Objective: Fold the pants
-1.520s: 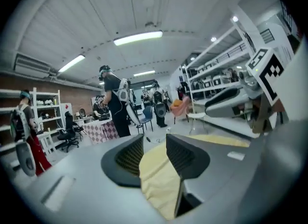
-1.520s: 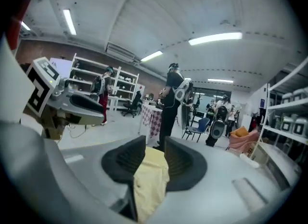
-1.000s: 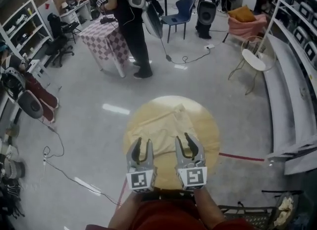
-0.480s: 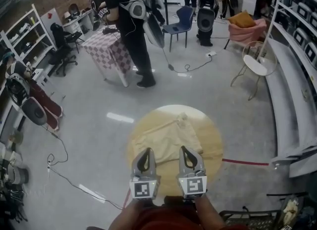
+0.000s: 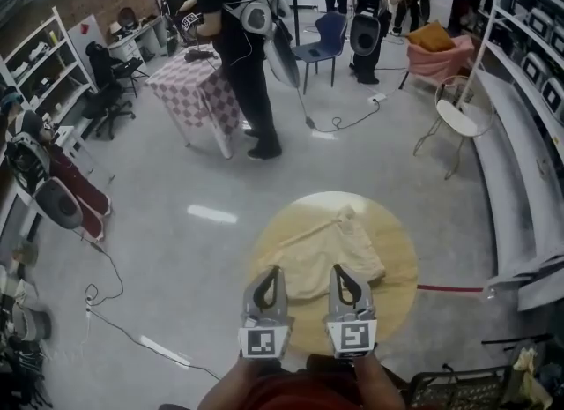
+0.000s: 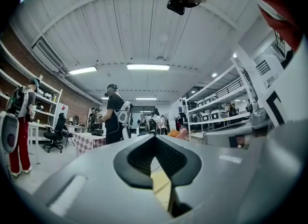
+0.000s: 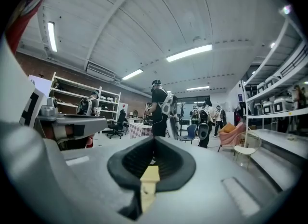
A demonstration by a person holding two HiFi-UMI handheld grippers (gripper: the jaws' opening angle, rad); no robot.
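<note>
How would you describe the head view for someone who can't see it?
Seen from above, two grey tongs, the left tongs and right tongs, are held shut over the near edge of cream pants lying on a round wooden table. Beyond, people stand in a workshop with shelves and chairs.
</note>
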